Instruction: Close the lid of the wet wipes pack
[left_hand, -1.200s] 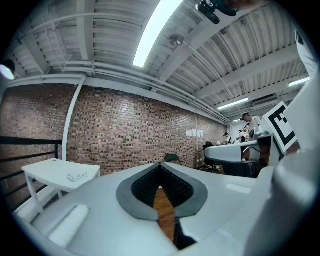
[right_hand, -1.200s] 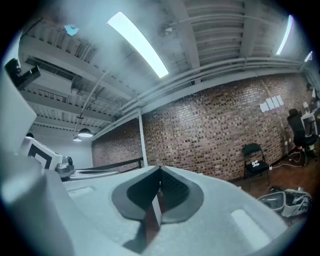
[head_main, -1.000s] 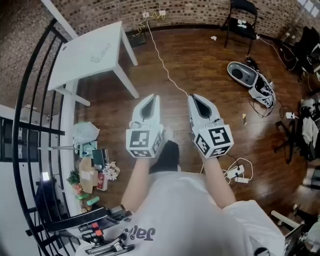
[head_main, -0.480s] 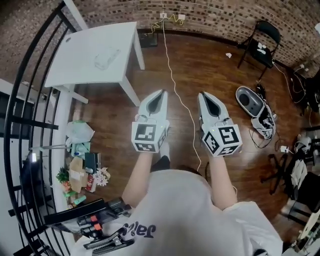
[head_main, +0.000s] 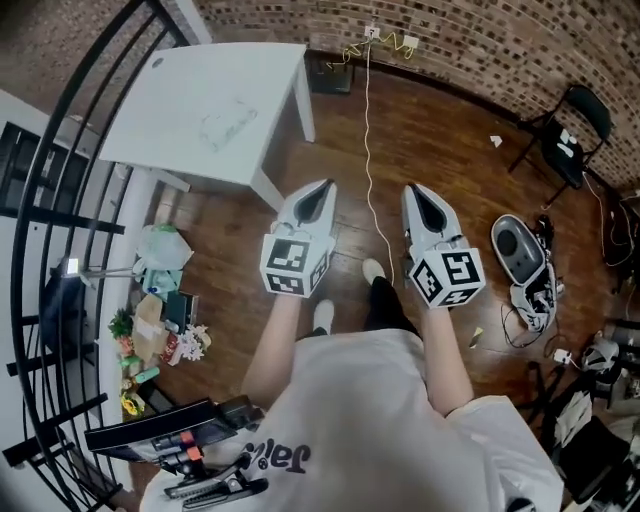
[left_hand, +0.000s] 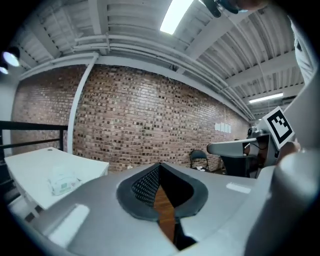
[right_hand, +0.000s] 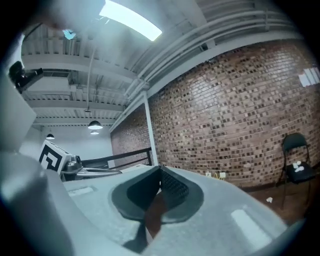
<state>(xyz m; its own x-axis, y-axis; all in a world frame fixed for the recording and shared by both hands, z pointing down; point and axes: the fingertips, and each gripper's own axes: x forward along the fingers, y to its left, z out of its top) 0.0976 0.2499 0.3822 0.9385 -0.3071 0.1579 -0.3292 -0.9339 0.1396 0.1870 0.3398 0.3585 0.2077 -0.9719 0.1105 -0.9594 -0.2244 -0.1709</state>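
Note:
The wet wipes pack (head_main: 228, 125) lies on a white table (head_main: 180, 90) at the upper left of the head view; it shows pale and small on the same table (left_hand: 30, 170) as a pack (left_hand: 62, 180) in the left gripper view. Whether its lid is up I cannot tell. My left gripper (head_main: 322, 187) and right gripper (head_main: 417, 191) are held out level over the wooden floor, side by side, well short of the table. Both are shut with nothing between the jaws. The left gripper (left_hand: 159, 167) points toward the brick wall, and so does the right gripper (right_hand: 160, 172).
A black railing (head_main: 60, 190) runs down the left with clutter (head_main: 160, 320) on the floor beside it. A white cable (head_main: 368, 130) trails from a wall socket across the floor. A folding chair (head_main: 570, 130) and a bag (head_main: 520, 255) stand at the right.
The person has walked forward and turned: the table has come nearer and larger in the head view, and the chair and bag have slid right. Both grippers stay shut, held out in front.

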